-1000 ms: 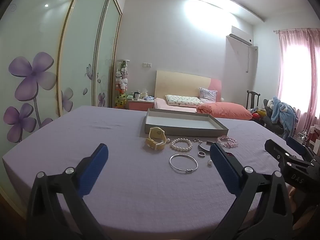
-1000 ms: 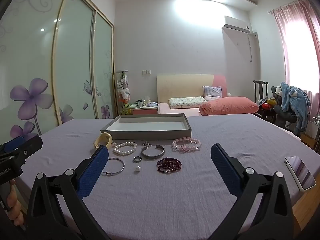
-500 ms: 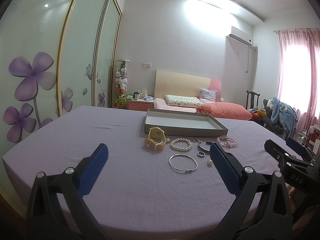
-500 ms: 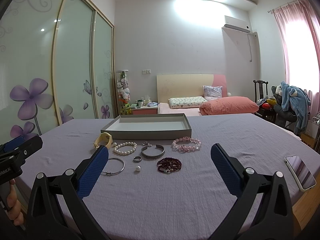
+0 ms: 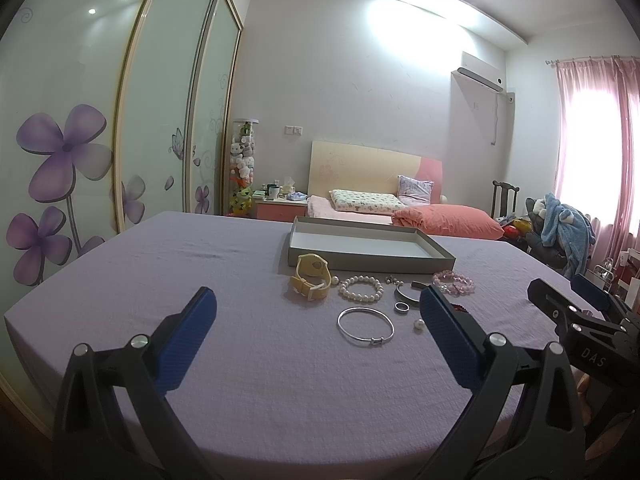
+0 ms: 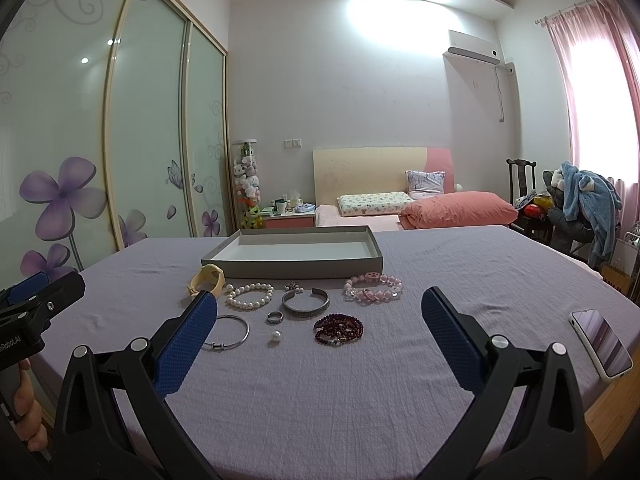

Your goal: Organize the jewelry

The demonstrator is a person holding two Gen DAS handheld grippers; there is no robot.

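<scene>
Nothing sorted yet: tray [image 6: 296,268] at frame centre bare, jewelry [image 6: 296,312] loose below it, both my grippers [image 5: 316,316] [image 6: 316,316] agape (empty).

The left claw [image 5: 316,308] stands wide apart low in the frame, its blue-padded fingers [image 5: 186,340] empty above the lilac cloth-covered bench [image 5: 200,272]. At centre lies a shallow grey cardboard tray with a white floor [image 5: 436,258]. Just below it: a yellow plastic watch [image 5: 311,276], a white pearl bracelet [image 5: 361,289], a thin silver bangle [image 5: 365,326] and a pink bead bracelet [image 5: 454,282]. The right claw [image 5: 576,304] enters at the right edge.
</scene>
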